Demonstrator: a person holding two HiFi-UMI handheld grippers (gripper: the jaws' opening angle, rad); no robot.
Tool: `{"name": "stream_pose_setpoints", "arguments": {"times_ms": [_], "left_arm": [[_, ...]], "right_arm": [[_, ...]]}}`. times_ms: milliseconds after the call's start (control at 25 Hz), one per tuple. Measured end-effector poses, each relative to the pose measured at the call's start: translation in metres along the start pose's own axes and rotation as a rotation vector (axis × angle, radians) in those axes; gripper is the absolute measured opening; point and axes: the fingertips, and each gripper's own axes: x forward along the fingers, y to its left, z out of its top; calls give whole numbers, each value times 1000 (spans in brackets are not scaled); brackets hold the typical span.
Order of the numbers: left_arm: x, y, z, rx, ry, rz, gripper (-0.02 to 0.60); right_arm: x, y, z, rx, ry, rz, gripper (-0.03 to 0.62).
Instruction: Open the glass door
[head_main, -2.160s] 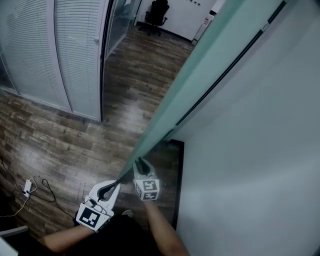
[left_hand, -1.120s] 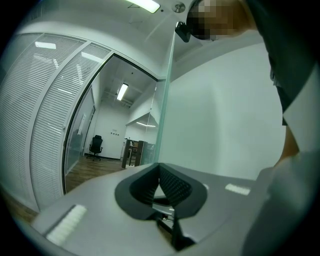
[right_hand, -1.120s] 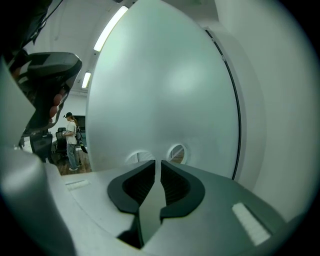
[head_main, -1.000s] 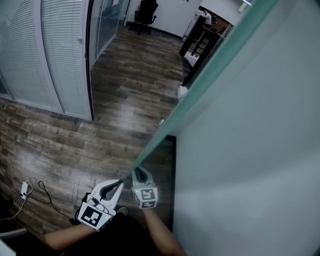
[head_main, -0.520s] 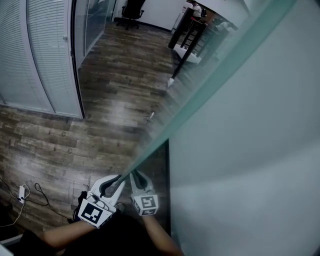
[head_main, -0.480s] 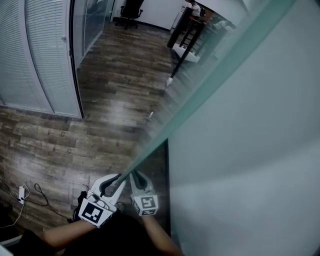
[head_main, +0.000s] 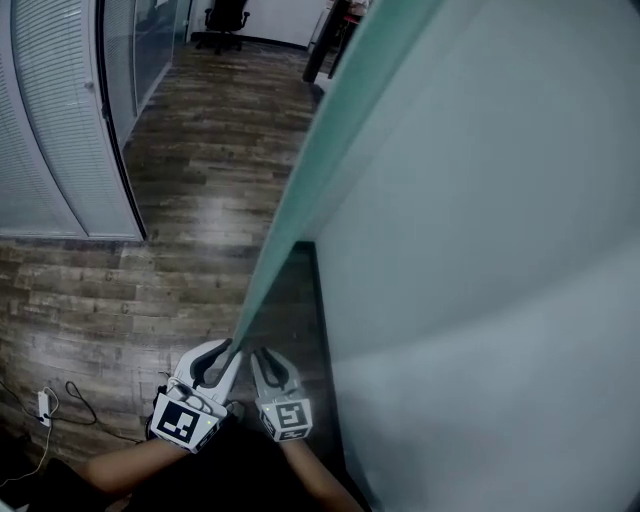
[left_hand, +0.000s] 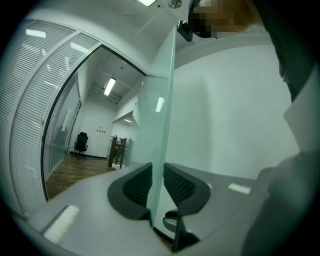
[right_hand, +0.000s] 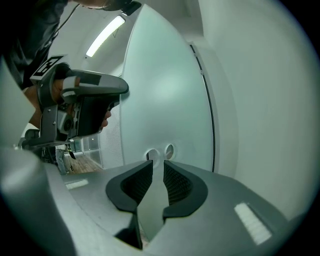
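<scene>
Swinging step: at 6 o'clock, the left gripper (left_hand: 157, 169) clamps the glass door (head_main: 420, 170) edge. The right gripper (right_hand: 157, 166), its jaws just opening, holds nothing. Next, pull the edge wider.

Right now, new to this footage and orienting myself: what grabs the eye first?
The tall frosted glass door, edge-on up the head view's middle. Low on its edge the left gripper clamps it; the right gripper beside it has just been opening, nothing between its jaws.
</scene>
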Motion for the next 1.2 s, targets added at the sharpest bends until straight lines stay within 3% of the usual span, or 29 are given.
{"name": "stream_pose_setpoints", "arguments": {"times_ms": [440,640,800,1200], "left_arm": [[12,-28,-7,-11,30,-66,71],[25,-57,-7,17,17,-178,75],[33,-74,-10,46,16,-212,78],[56,-111,-12,59,12,-305,86]], "right_arm": [[-24,6,6,17,-51,-13,100],[-47,1,25,4,-150,-15,115],[-60,-1,28,-16,-198,-19,117],[-73,-34,33,-10,-175,-146,117]]}}
